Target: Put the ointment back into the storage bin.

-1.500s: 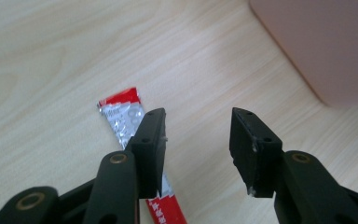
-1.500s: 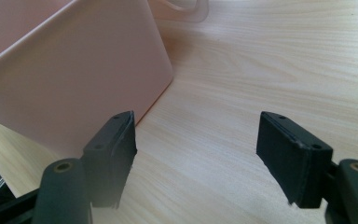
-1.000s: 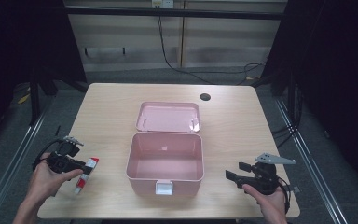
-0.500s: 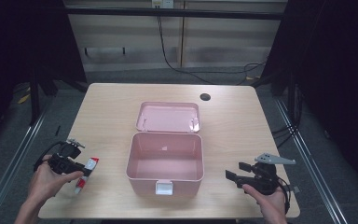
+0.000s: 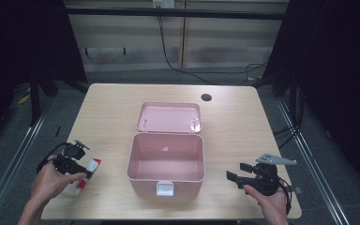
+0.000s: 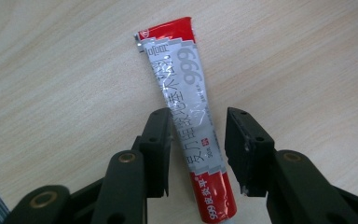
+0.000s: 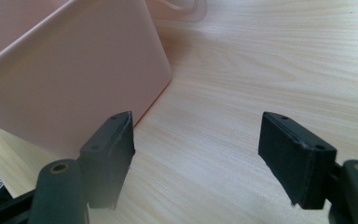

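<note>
The red and white tube (image 6: 189, 126) is straddled by the left tongs (image 6: 198, 149), just closing, not yet pinched. The right tongs (image 7: 196, 154) are held open and empty beside the pink box (image 7: 65, 79).

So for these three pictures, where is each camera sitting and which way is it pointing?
High view: above the near table edge, facing forward and down on the pink box; both hands and forearms show.
Left gripper view: on the left gripper, looking down along its jaws at the tube lying between them, untouched; the jaws have just been closing.
Right gripper view: on the right gripper, low, facing the box's side wall.
The high and left gripper views share the tube.
</note>
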Tool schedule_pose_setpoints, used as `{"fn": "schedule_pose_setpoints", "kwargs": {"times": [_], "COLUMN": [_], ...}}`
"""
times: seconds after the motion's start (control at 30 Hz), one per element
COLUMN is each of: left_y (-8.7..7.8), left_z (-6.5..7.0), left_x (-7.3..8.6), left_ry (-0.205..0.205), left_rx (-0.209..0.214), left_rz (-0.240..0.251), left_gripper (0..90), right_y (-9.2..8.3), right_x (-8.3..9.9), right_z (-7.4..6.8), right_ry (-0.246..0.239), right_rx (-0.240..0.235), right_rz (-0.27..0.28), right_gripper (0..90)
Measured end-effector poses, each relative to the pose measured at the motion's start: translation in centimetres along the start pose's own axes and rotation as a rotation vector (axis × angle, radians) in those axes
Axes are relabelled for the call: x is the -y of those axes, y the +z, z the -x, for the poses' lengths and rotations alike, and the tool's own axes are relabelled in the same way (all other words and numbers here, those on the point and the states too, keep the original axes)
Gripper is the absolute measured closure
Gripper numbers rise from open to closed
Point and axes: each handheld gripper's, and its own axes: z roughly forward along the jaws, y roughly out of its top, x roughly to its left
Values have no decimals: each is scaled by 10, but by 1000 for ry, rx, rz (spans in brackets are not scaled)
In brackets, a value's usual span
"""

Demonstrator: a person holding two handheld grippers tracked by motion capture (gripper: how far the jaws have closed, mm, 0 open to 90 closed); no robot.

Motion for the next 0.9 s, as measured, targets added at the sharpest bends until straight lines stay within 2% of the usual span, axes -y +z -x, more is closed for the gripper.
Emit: {"fn": "schedule_pose_setpoints", "kwargs": {"times": [0.1, 0.2, 0.27, 0.3, 0.4, 0.6, 0.77, 0.83, 0.9], "left_y": [4, 5, 6, 7, 10, 10, 10, 10, 10], "left_z": [2, 4, 4, 5, 8, 9, 11, 12, 11], "left_x": [-3, -4, -4, -5, -6, -7, -7, -7, -7], "left_ry": [21, 23, 55, 49, 65, 98, 109, 101, 101], "left_rx": [-3, -14, 0, -6, -8, -23, -27, -34, -15], "left_rz": [-28, -22, -36, -35, -68, -65, -71, -69, -78], "left_gripper": [623, 652, 674, 682, 686, 695, 704, 706, 706], "right_y": [0, 0, 0, 0, 1, 1, 2, 2, 2], "right_x": [0, 0, 0, 0, 0, 0, 0, 0, 0], "right_z": [0, 0, 0, 0, -1, 0, -1, -1, -1], "right_ry": [0, 3, 2, 5, 7, 5, -2, -2, 0], "right_rx": [-1, -1, -2, -1, 1, 3, 6, 5, 7], "right_rz": [-2, -3, -4, -5, -7, -16, -21, -20, -21], "right_gripper": [268, 267, 265, 264, 263, 262, 264, 264, 264]}}
